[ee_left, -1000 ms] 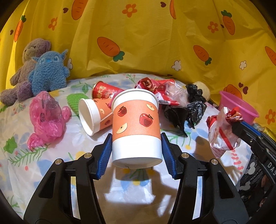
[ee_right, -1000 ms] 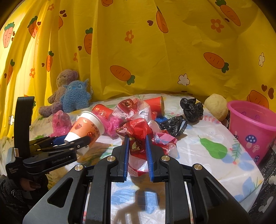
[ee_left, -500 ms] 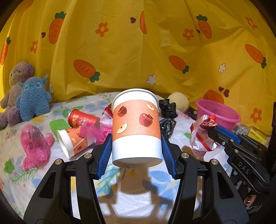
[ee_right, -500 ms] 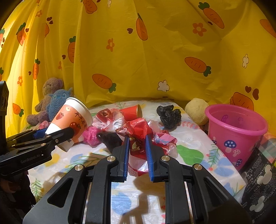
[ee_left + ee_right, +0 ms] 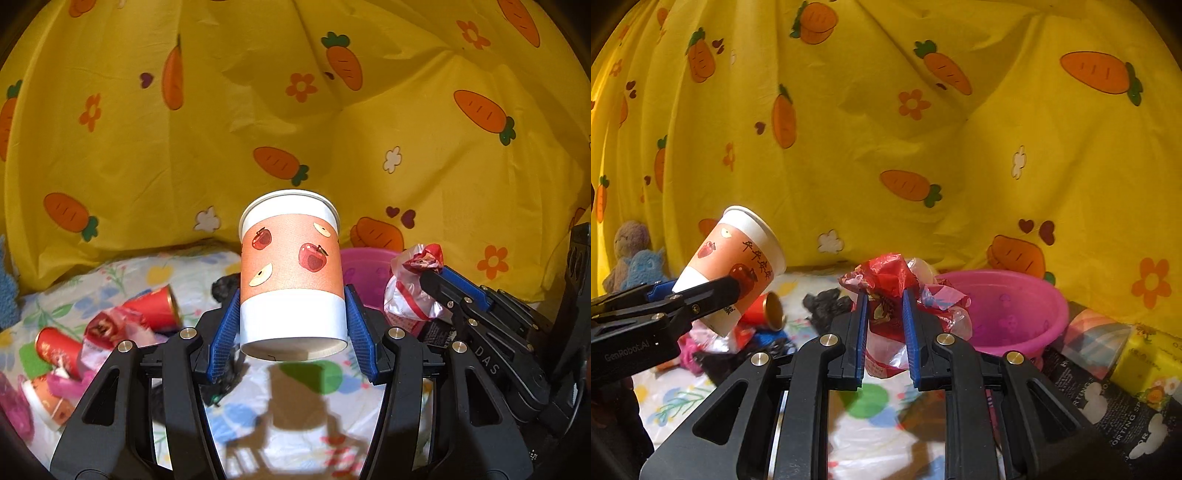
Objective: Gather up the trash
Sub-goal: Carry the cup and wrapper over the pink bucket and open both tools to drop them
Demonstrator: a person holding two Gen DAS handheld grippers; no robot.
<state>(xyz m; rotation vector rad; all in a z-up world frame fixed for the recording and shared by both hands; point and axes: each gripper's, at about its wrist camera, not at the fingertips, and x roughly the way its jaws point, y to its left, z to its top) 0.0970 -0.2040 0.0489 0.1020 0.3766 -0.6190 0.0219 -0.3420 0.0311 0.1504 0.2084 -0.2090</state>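
At the far left of the right wrist view two plush toys (image 5: 631, 254) sit against the yellow carrot-print curtain (image 5: 886, 129). Loose litter lies on the flowery cloth (image 5: 192, 269): red cups (image 5: 155, 308) on their sides, pink plastic, black bags (image 5: 827, 306).

The left gripper (image 5: 291, 321) holds a paper cup (image 5: 290, 269) off the cloth, its blue pads pressed on the white band near the base. The cup is orange with red apples and apple slices, with a white rim and a white base. In the left wrist view it stands upright, mouth up; from the right wrist view its long axis leans, mouth up and to the right.

The right gripper (image 5: 884, 314) has its jaws drawn narrow on a crumpled wrapper (image 5: 886, 291), red and clear plastic bunched into a knot that sticks up above the pads.

Just behind and right of the wrapper sits a pink bucket (image 5: 1034, 295), mouth open upward. Further right lies a yellow packet (image 5: 1145, 362) on a black printed bag (image 5: 1108, 398).
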